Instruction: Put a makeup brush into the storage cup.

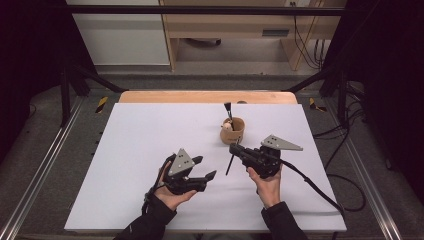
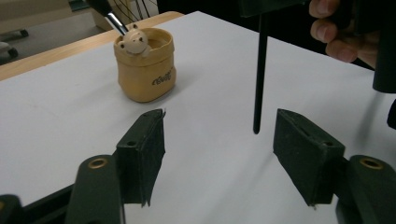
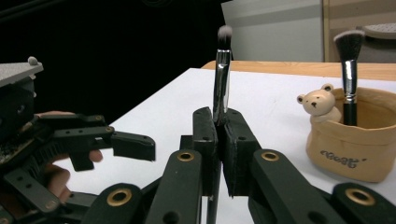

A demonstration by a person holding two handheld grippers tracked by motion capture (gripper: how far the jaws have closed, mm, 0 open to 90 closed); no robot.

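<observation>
While clamping a brush (image 3: 222,74), the right hand-held gripper (image 3: 219,140) hovers.

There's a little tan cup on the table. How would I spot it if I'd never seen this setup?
Start at the white table and look toward its far edge, right of the middle. There stands the tan cup, just beyond the right gripper. It has a small bear figure on its rim and a black-bristled makeup brush standing inside.
</observation>
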